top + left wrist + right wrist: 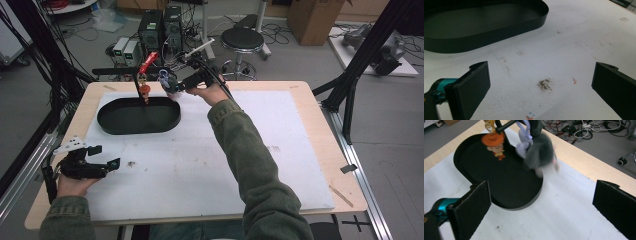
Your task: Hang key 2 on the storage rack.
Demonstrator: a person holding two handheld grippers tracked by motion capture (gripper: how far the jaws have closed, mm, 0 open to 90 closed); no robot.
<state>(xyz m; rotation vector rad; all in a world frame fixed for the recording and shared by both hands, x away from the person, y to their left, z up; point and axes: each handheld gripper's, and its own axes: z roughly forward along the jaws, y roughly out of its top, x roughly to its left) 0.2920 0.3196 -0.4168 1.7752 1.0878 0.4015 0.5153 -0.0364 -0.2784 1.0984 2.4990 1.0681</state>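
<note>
At the near left corner of the white board (200, 170), the left gripper (103, 156) rests low in the person's left hand (70, 185), its two black jaws spread wide with nothing between them. In the left gripper view they frame bare, speckled board and a dark smudge (545, 84), with the wall of the black oval tray (499, 30) just beyond.

The tray (107, 122) sits at the far left of the board. A thin black stand rises from its far side, and an orange-hatted figure (145, 90) hangs from the stand's crossbar above the tray floor. A red clip (149, 62) shows at the top of the stand.

Just to the right, a grey plush toy (172, 84) with a pale purple strap hangs at the tray's far right edge. The right gripper (192, 80), held at arm's length over the far side of the board, sits close beside it. In the right gripper view its jaws stand wide apart, and the plush toy, blurred, hangs clear of them beside the orange figure.
</note>
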